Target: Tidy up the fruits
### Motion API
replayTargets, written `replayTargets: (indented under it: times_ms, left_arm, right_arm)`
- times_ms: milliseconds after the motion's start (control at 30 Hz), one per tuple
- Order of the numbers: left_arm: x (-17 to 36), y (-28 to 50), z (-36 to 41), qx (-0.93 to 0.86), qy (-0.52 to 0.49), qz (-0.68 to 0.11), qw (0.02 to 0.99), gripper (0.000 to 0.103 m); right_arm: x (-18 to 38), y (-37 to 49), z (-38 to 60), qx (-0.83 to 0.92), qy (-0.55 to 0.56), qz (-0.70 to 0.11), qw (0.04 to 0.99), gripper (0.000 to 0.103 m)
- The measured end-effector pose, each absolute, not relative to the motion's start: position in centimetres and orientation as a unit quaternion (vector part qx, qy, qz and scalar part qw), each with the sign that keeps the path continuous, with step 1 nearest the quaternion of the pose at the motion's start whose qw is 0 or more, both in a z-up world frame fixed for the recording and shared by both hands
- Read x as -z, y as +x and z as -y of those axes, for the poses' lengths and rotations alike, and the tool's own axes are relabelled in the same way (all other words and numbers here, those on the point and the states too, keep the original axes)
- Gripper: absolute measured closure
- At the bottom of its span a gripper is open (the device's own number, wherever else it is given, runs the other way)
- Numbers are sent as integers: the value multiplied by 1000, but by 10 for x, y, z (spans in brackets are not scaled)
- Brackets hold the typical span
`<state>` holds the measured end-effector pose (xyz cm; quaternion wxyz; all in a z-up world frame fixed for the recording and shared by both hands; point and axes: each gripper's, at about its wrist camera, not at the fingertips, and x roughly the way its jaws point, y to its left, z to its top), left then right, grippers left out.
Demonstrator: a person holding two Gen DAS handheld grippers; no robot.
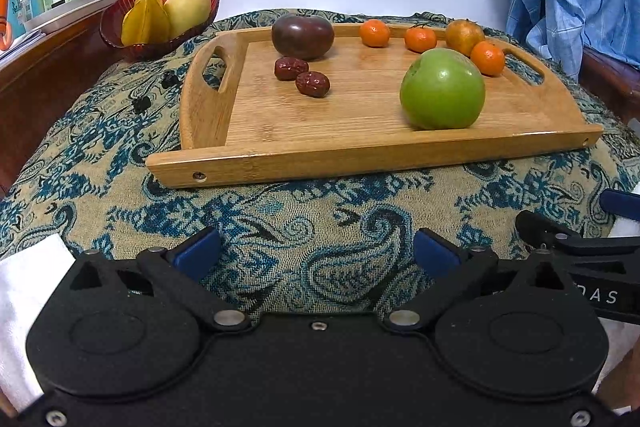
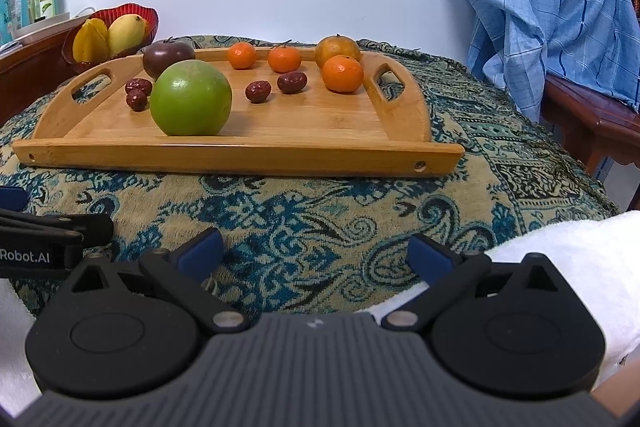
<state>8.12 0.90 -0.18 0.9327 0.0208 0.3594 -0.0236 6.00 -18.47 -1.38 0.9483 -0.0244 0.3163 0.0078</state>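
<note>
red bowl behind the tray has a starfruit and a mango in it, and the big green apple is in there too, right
Not quite. The red bowl does hold the starfruit and the mango, but the green apple is not in it: it sits on the wooden tray, near the front edge. The left wrist view shows this clearly.

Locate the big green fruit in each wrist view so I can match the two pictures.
Left wrist view: the green fruit sits right of centre on the wooden tray, near its front rail.
Right wrist view: the green fruit sits left of centre on the tray, again near the front rail.
Shared landmark: the dark purple fruit at the tray's back left, with the red bowl behind it.
</note>
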Motion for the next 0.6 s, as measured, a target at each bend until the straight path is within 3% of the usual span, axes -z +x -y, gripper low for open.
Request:
replayTargets:
  times_ms: [600]
  left_arm:
    - [3,82,-10,17,14,-354,935,0]
  right_arm:
    - [16,63,187,-19,-24,-321,947,0]
